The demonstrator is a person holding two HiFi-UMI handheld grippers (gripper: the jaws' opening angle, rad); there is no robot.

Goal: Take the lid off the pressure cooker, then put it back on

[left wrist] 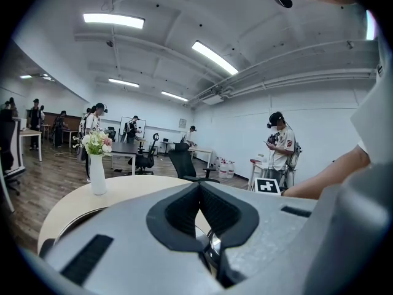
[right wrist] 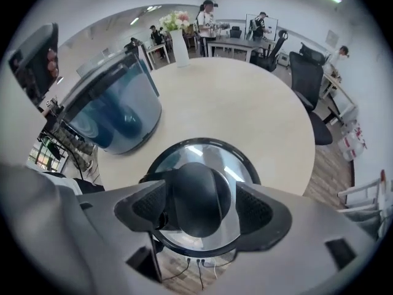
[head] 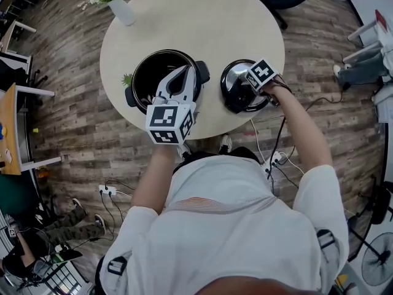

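The lid [head: 241, 88] lies on the worktop [head: 196, 23] just right of the open pot [head: 144, 72]. The right hand-held gripper [right wrist: 199, 204] stands wide around the lid's knob [right wrist: 199, 192]. The left hand-held gripper [head: 186, 72] is closed and empty over the pot.

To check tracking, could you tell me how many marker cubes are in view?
2. One cube on the left hand-held gripper, over the open pot; the other on the right hand-held gripper, above the lid. None seems hidden.
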